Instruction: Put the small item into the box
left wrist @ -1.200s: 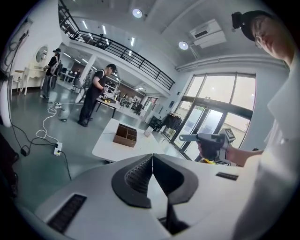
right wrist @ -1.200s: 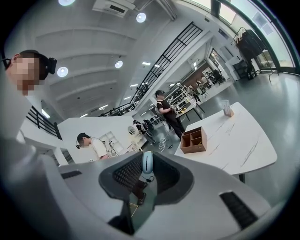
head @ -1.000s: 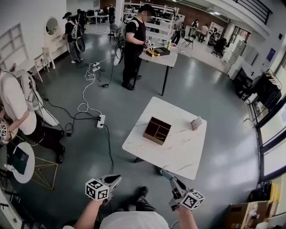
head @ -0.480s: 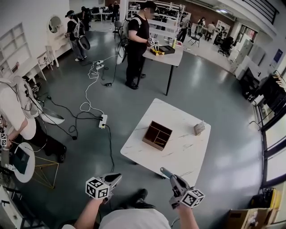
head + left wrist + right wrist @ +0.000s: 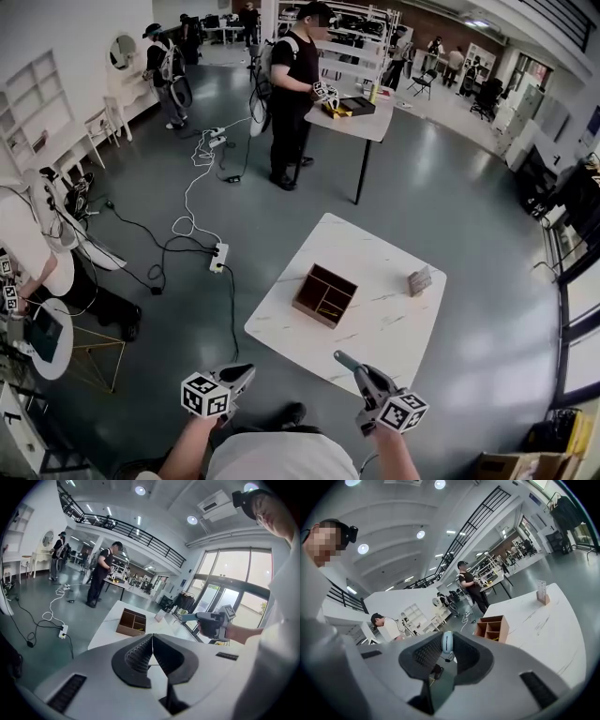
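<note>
Clutter fills the far left. A person in a white shirt is beside a small round table. Further in, a white power strip lies on the grey floor with cables looping away from it, all well apart from my work area.

Next comes my left claw, held over the floor short of the white marbled surface. In the left gripper view its ribbed pads are clenched tip to tip on nothing.

Beyond it, on the left half of the surface, stands the box. It is an open brown wooden tray, split by dividers into one long compartment and several smaller ones. A thin yellowish streak lies in one small compartment, and I cannot tell what it is. Far behind the box a person in black stands at a second table.

Just right of the box line, my right claw hangs at the surface's near edge, angled toward it. It is grasping the small item, a pale blue rounded piece pinched between the tips. The item is in the air, apart from the box, with a strip of bare surface between them.

Further right a small card stand sits near the surface's right edge, apart from the box. A cardboard carton rests on the floor at the far right.
</note>
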`<state>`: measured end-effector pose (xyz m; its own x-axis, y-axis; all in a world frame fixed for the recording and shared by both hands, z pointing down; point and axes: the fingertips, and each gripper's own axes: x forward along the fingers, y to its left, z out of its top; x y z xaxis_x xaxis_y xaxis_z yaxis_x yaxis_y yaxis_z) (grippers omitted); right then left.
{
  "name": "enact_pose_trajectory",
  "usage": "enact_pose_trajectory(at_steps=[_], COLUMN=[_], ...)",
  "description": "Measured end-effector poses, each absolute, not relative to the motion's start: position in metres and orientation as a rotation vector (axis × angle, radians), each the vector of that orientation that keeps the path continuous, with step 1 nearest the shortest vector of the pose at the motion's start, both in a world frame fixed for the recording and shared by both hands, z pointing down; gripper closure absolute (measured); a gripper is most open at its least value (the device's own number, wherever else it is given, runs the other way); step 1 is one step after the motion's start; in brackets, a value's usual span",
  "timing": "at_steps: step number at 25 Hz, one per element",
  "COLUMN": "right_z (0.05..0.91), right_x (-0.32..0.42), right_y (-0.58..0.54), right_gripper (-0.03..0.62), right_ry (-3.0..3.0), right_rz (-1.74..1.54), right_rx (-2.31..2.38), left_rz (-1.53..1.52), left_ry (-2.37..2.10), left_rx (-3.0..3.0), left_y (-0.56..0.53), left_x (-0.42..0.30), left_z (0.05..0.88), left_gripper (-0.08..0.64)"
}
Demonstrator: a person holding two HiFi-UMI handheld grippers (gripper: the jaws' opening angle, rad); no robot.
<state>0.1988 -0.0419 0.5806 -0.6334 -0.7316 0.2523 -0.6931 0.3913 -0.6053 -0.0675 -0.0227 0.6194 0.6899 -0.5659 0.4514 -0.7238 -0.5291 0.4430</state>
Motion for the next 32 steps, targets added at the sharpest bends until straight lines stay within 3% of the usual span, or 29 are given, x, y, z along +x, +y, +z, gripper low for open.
enact_pose_trajectory(at_steps=[32], right_z=[0.638], right_x=[0.214], right_y=[-0.118], right_gripper=[0.508], right_ry=[2.581], right_rz=[-1.218], right_rx=[-1.388], left_rz=[0.414], left_ry=[-0.944], left_rx=[2.249], left_y=[-0.094], left_x=[-0.036], left_z=[0.648], left_gripper=[0.546])
